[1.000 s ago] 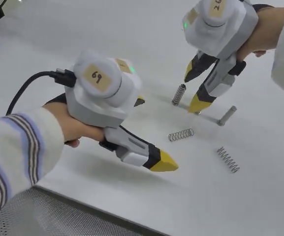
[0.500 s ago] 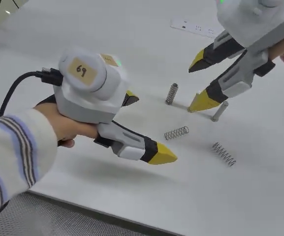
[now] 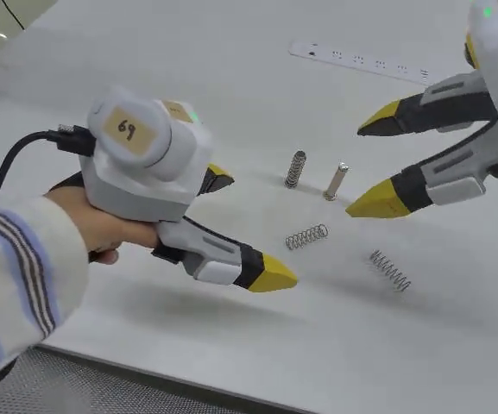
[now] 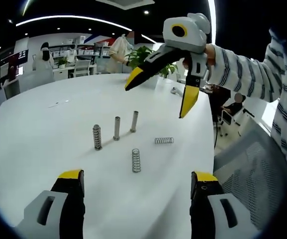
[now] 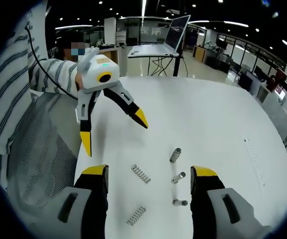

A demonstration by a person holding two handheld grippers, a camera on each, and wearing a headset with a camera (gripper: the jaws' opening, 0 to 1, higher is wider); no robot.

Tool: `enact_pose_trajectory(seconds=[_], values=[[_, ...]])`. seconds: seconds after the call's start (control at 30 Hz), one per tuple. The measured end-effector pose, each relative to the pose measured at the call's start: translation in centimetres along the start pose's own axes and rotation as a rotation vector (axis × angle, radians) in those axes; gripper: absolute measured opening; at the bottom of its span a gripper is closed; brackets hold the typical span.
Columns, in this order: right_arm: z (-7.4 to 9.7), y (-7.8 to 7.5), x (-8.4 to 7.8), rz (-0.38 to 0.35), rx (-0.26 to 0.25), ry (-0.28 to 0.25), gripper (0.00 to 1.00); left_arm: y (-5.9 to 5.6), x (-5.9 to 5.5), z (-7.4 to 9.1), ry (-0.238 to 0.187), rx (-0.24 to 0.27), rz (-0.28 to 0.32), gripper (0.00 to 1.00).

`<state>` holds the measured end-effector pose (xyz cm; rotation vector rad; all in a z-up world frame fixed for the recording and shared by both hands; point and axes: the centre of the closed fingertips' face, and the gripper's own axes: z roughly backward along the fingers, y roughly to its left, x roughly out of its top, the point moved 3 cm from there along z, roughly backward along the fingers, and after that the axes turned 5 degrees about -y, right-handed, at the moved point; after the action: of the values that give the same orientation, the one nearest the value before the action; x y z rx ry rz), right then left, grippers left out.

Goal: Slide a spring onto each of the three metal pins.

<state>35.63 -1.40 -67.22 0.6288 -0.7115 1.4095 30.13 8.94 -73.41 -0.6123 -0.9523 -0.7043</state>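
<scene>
Spring [image 3: 306,236] lay flat on desk [image 3: 188,69] just ahead of left gripper [image 3: 249,228], the nearer one, long axis roughly along its reach; it and right gripper [image 3: 361,170] both gaped wide, empty.

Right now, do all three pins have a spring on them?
No: in the left gripper view the sprung pin stands beside a middle pin and a far pin, both bare.

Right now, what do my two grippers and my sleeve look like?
The left gripper and right gripper both have grey-white bodies and black jaws with yellow ends. The left one carries a tan sticker marked 69 and a black cable plugged into its back. The sleeve is pale with blue and brown stripes.
</scene>
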Motion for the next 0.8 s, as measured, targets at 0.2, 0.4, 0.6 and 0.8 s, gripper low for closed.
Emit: enact_pose_trajectory(seconds=[0.2,0.4,0.6,0.8], values=[[1.1,0.0,-0.7,-0.133,-0.053,-0.117,0.7,-0.1,-0.1,0.2,0.005,-0.006,0.0,0.86],[2.2,0.1,-1.4,-0.21,-0.12,-0.202,0.77,0.1,-0.1,0.4,0.002,0.002,0.008,0.86],[2.7,0.1,-3.5,-0.278,-0.189,-0.219,0.8,0.0,0.0,0.9,-0.008,0.009,0.023,0.86],[2.6,1.2,-5.0,-0.33,-0.203,-0.221,0.85,0.1,-0.1,1.0,-0.009,0.024,0.046,0.86]])
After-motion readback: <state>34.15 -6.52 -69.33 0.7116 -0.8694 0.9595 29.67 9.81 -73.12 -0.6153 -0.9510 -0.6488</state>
